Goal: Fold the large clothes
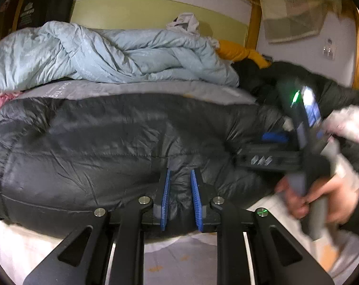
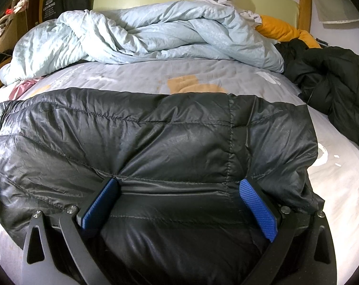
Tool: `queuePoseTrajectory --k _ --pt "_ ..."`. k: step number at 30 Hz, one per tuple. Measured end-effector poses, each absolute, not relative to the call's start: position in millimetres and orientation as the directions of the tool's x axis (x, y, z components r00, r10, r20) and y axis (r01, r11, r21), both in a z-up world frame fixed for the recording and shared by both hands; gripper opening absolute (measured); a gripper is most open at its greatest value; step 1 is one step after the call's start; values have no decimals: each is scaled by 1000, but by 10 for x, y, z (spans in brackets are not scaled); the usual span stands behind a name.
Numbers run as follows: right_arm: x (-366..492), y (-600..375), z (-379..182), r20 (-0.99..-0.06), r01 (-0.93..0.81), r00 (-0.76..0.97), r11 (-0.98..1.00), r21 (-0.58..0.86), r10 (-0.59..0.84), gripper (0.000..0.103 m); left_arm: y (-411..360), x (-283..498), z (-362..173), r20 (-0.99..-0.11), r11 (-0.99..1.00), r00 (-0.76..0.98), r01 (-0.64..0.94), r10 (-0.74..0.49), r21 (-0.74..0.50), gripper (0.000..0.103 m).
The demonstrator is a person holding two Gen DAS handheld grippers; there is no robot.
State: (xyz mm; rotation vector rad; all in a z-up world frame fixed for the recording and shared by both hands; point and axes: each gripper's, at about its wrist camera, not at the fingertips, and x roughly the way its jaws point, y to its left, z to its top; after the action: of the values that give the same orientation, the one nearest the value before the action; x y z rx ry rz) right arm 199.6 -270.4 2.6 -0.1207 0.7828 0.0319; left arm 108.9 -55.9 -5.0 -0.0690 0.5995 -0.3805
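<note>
A large black quilted puffer jacket (image 1: 96,147) lies spread across the bed; it also fills the right wrist view (image 2: 155,137). My left gripper (image 1: 181,175) is nearly closed, its blue pads pinching a fold of the jacket's near edge. My right gripper (image 2: 179,185) is open wide, its blue pads on either side of the jacket's near edge, pressing into the fabric without clamping it. In the left wrist view the right gripper (image 1: 274,142) shows blurred at the right, held by a hand (image 1: 321,194).
A crumpled light blue duvet (image 2: 143,35) lies at the back of the bed. A second black jacket (image 2: 333,87) and an orange garment (image 2: 281,30) lie at the right. The grey printed bedsheet (image 2: 333,178) shows around the jacket. A green headboard (image 1: 143,11) stands behind.
</note>
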Motion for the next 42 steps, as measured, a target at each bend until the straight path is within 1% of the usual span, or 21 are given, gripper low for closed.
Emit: queuePoseTrajectory --k 1,2,3,4,6,7,9,11,12,13,14,15,16,18,21,23,26,28,33,40,42 --pt "1996 -2702 31 -705 -75 709 992 -100 -18 103 -564 1142 -111 -567 928 736 319 -369 -190 18" --pt "1982 -2699 45 -700 -77 714 992 -104 -18 103 -509 1211 -125 -580 923 717 307 -386 -234 19" --pt "1963 -2679 74 -691 -79 722 990 -116 -24 100 -443 1259 -144 -580 913 705 299 -408 -279 19" --pt "1942 -2650 111 -684 -83 729 988 -128 -28 92 -386 1315 -185 -591 905 686 292 -424 -311 19" --pt "1872 -2586 298 -662 -95 750 987 -128 -14 87 -429 1334 -241 -610 909 675 283 -416 -307 19" --pt "1813 -2572 415 -645 -109 764 989 -95 22 84 -459 1318 -246 -614 916 680 282 -400 -284 19" --pt "1666 -2576 730 -605 -173 780 984 38 161 80 -555 1257 -246 -620 930 693 279 -367 -238 19" --pt "1558 -2534 942 -592 -251 753 957 143 286 79 -564 1237 -268 -621 931 693 279 -366 -236 19" --pt "1533 -2467 989 -617 -296 710 939 176 339 74 -557 1237 -283 -619 927 690 280 -375 -249 19" --pt "1539 -2398 987 -653 -322 665 928 189 363 61 -559 1246 -293 -618 924 687 282 -383 -259 19" --pt "1567 -2304 938 -708 -336 601 921 197 371 53 -548 1253 -297 -617 921 683 282 -390 -270 19" --pt "1607 -2229 864 -749 -340 544 916 214 378 41 -565 1294 -295 -617 919 682 282 -393 -274 19" --pt "1642 -2183 788 -773 -341 500 909 238 390 34 -573 1295 -291 -617 919 681 282 -393 -274 19" --pt "1734 -2084 582 -815 -328 413 901 282 406 33 -579 1304 -296 -618 921 683 282 -390 -269 19" --pt "1892 -1966 312 -877 -300 321 916 265 358 32 -582 1305 -300 -619 921 682 282 -389 -269 19" --pt "1998 -1922 203 -888 -281 298 921 268 350 32 -591 1302 -314 -623 921 679 279 -389 -271 19" --pt "2185 -1929 168 -887 -261 303 926 274 348 29 -583 1318 -330 -625 919 673 276 -395 -282 19" --pt "2324 -1947 144 -891 -236 313 936 262 328 20 -579 1313 -330 -625 918 673 276 -396 -284 19" --pt "2717 -1928 88 -893 -163 336 952 259 300 16 -571 1291 -342 -624 919 676 270 -393 -286 19" --pt "3043 -1764 14 -914 -127 347 976 177 211 13 -584 1284 -338 -626 921 676 269 -389 -282 19" --pt "3100 -1826 40 -916 -103 338 976 192 216 13 -585 1290 -332 -626 919 674 270 -393 -287 19"
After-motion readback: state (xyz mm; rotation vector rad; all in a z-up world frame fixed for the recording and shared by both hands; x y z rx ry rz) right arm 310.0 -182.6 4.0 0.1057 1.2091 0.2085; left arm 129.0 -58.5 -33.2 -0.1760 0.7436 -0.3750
